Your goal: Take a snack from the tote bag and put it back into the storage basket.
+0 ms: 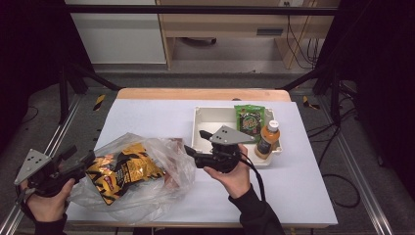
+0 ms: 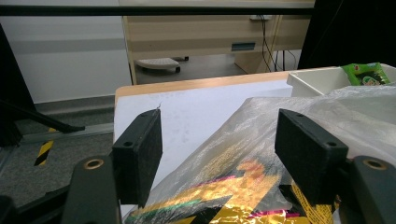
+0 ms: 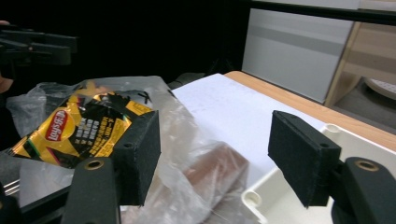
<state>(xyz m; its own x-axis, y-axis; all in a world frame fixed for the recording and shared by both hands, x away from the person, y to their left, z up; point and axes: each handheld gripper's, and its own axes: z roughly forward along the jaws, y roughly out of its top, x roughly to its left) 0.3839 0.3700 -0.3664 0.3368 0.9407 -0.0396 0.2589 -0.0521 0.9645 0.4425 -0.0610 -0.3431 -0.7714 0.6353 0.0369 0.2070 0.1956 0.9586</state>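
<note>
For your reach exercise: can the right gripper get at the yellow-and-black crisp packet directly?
Probably not directly: the yellow-and-black crisp packet lies inside the clear plastic bag, whose film lies between it and the open right gripper.

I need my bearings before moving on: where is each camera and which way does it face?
High view: above the near side, facing forward and down on the table; both hands and forearms enter from below.
Left gripper view: rides the left gripper, open jaws astride the plastic bag.
Right gripper view: rides the right gripper, open, facing the bag and chip packet.
Shared: bag and white tray.
</note>
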